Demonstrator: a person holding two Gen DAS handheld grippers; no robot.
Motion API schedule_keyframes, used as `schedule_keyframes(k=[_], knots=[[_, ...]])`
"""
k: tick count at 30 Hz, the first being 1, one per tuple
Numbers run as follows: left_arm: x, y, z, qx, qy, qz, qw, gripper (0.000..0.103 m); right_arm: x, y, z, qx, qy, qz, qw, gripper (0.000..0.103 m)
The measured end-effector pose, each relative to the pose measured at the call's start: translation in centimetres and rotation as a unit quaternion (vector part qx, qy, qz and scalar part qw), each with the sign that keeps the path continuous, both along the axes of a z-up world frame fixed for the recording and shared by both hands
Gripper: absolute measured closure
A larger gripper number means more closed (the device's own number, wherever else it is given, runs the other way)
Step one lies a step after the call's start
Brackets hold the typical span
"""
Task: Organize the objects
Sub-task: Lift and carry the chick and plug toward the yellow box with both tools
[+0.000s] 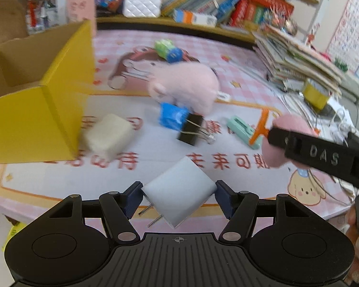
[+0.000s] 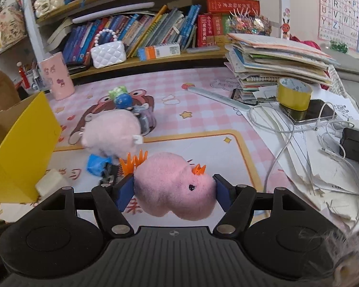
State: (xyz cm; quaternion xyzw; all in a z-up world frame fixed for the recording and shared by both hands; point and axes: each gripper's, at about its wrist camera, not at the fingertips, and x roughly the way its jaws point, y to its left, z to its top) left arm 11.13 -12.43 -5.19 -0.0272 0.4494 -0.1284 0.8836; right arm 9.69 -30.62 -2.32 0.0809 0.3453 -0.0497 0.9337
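My left gripper (image 1: 178, 197) is shut on a white charger plug (image 1: 179, 189), prongs pointing down-left, held above the patterned mat. My right gripper (image 2: 174, 190) is shut on a pink plush chick (image 2: 170, 174) with an orange beak and crest. In the left wrist view that chick (image 1: 272, 156) shows at the right, behind one of the right gripper's fingers (image 1: 323, 157). An open yellow box (image 1: 36, 119) (image 2: 24, 143) stands at the left. On the mat lie a pink plush pig (image 1: 186, 86) (image 2: 112, 131), a beige block (image 1: 107, 136), a blue item with a black binder clip (image 1: 191, 129) and a mint-green tool (image 1: 241, 129).
A stack of books and papers (image 2: 275, 59) rises at the right, with a yellow tape roll (image 2: 293, 95) on a phone, white cables (image 2: 287, 131) and a black adapter (image 2: 354, 146). A pink cup (image 2: 57, 79) and a green-blue toy (image 2: 120, 96) stand near the bookshelf.
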Motion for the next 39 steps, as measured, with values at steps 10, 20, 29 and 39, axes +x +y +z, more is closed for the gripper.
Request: schedule_keyframes(k=[10, 20, 29, 39], knots=[[-3.8, 12.2, 2.8, -0.017, -0.052, 0.072, 0.9959, 0.038, -3.8, 10.9, 1.2, -0.018, 0.009, 0.041, 0.999, 0.036], [-7.7, 22.8, 3.9, -0.005, -0.068, 0.114, 0.9911, 0.038, -7.4, 23.0, 0.9, -0.011, 0.020, 0.117, 0.993, 0.036], [-9.8, 28.2, 5.2, 0.014, -0.093, 0.128, 0.9873, 0.038, -8.7, 28.9, 1.4, 0.006, 0.006, 0.135, 0.991, 0.036], [-9.9, 29.4, 5.7, 0.005, -0.110, 0.111, 0.9877, 0.038, -9.2, 29.9, 1.9, -0.002, 0.001, 0.118, 0.993, 0.036]])
